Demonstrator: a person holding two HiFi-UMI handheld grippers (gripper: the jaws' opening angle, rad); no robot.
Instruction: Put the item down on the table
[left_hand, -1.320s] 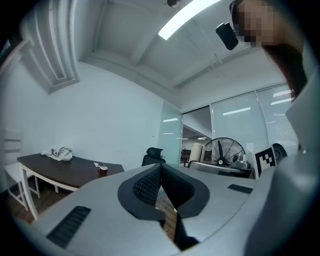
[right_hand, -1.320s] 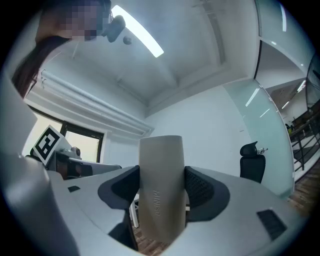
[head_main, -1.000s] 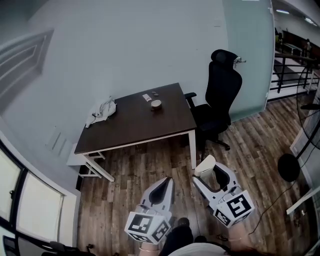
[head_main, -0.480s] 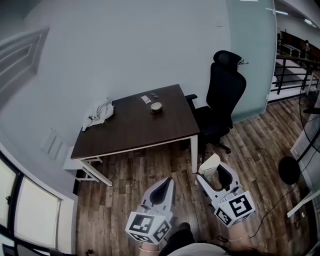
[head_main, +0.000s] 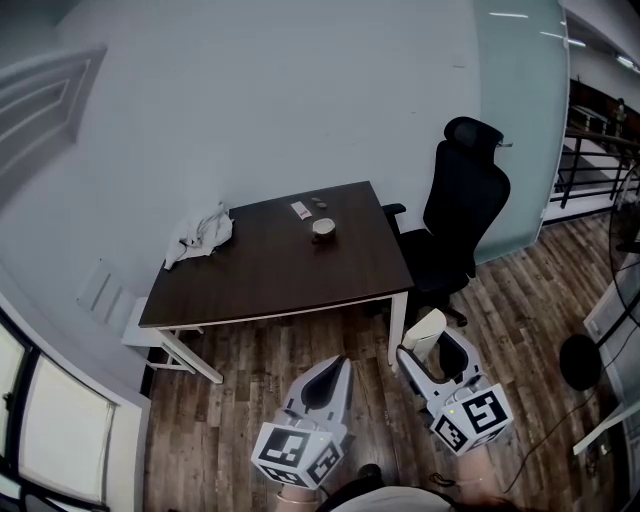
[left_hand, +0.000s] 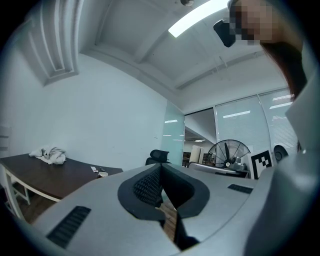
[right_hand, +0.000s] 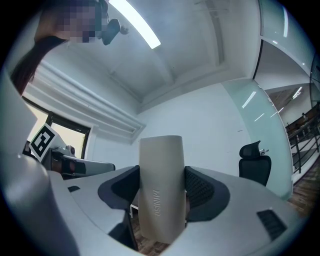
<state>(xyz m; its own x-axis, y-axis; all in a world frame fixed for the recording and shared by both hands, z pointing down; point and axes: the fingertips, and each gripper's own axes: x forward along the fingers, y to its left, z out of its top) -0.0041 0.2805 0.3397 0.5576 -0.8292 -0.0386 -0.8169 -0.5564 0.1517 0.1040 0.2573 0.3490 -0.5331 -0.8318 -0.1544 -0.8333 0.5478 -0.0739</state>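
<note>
Since the earlier frames, the dark brown surface (head_main: 270, 275) with white legs and the black office chair (head_main: 465, 215) had shifted a little to the right and downward in the head view. Both grippers had kept almost the same places at the bottom of that view.

The right gripper (head_main: 432, 345) had its jaws pinching a beige case (head_main: 424, 330), one jaw on each long side. The case was oblong with a rounded end, and this end reached out past the jaw tips. In the right gripper view, the lettering MINISO ran along its length. The case was in the air above the wooden plank floor (head_main: 260, 365), not on the surface and well apart from the things lying there. In the head view it appeared near the front right leg of the surface.

The left gripper (head_main: 325, 385) was just beside the right one, also above the floor. Its jaws were pressed together and nothing was between them.

On the surface, a crumpled white cloth (head_main: 203, 232) lay near the far left corner. A small round cup (head_main: 323, 228) stood toward the far edge, and a small white card (head_main: 300, 209) lay near it. Next to the card was a tiny dark thing, too small to tell what. The chair stood at the right end of the surface
</note>
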